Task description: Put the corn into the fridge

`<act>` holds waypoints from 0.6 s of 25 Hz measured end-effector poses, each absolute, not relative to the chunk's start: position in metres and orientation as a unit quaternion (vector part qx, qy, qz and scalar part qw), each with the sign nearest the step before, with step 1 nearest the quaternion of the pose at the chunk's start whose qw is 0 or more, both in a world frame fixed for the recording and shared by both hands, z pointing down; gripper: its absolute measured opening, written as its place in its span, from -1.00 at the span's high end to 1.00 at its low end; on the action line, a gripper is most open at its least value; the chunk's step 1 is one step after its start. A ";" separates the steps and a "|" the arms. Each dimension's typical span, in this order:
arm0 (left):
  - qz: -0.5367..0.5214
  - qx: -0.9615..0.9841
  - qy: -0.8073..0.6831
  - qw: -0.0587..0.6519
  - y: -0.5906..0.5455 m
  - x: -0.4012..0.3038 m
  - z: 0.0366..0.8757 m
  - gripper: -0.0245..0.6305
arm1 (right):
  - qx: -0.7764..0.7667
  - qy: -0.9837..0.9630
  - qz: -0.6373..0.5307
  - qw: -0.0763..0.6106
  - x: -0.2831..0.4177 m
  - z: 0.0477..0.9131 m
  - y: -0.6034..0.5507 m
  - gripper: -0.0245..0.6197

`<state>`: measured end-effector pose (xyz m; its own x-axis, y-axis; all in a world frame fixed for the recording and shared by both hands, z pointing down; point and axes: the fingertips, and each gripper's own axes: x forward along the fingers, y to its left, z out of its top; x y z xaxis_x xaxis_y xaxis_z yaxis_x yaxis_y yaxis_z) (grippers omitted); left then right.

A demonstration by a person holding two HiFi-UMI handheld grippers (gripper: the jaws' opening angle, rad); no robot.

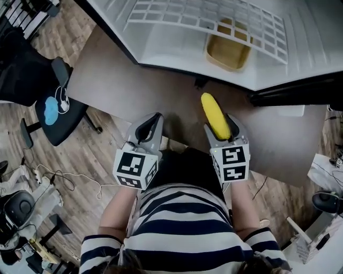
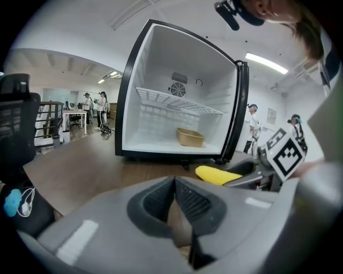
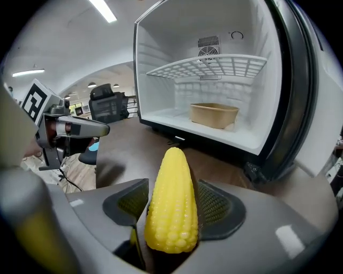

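Observation:
A yellow corn cob [image 1: 214,115] [image 3: 170,203] lies lengthwise between the jaws of my right gripper [image 1: 221,127] [image 3: 171,195], its tip toward the fridge [image 1: 177,48]. The jaws stand wide. The left pad [image 3: 128,203] is clear of the cob by a dark gap, and the right pad sits close beside it. The cob seems to rest low on the brown table [image 1: 107,75]; I cannot tell if it touches. The left gripper view shows the corn [image 2: 217,174] to its right. My left gripper [image 1: 153,120] [image 2: 176,184] hovers beside it, shut and empty.
The fridge [image 2: 161,80] [image 3: 161,96] stands open on the table right ahead. Inside are a white wire shelf [image 1: 203,16] and a tan tray [image 1: 229,51] [image 3: 214,115] on its floor. A black office chair [image 1: 53,115] stands left of the table. People stand far off.

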<state>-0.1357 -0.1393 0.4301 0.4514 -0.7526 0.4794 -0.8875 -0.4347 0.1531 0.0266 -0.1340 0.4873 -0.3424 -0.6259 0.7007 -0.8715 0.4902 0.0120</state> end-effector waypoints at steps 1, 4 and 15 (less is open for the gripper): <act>0.174 0.831 -0.491 0.196 -0.142 -0.137 0.432 0.93 | 0.472 -0.794 0.189 0.333 0.027 0.490 -0.135 0.08; 0.178 0.836 -0.480 0.198 -0.152 -0.141 0.438 0.93 | 0.475 -0.787 0.201 0.339 0.028 0.500 -0.137 0.08; 0.178 0.856 -0.439 0.206 -0.166 -0.127 0.445 0.93 | 0.484 -0.784 0.211 0.326 0.029 0.506 -0.138 0.12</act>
<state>-0.1273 -0.1656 0.4453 0.5516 -0.6777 0.4863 -0.8247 -0.5302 0.1967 0.0292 -0.1376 0.5058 -0.3196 -0.6209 0.7158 -0.8962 0.4433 -0.0156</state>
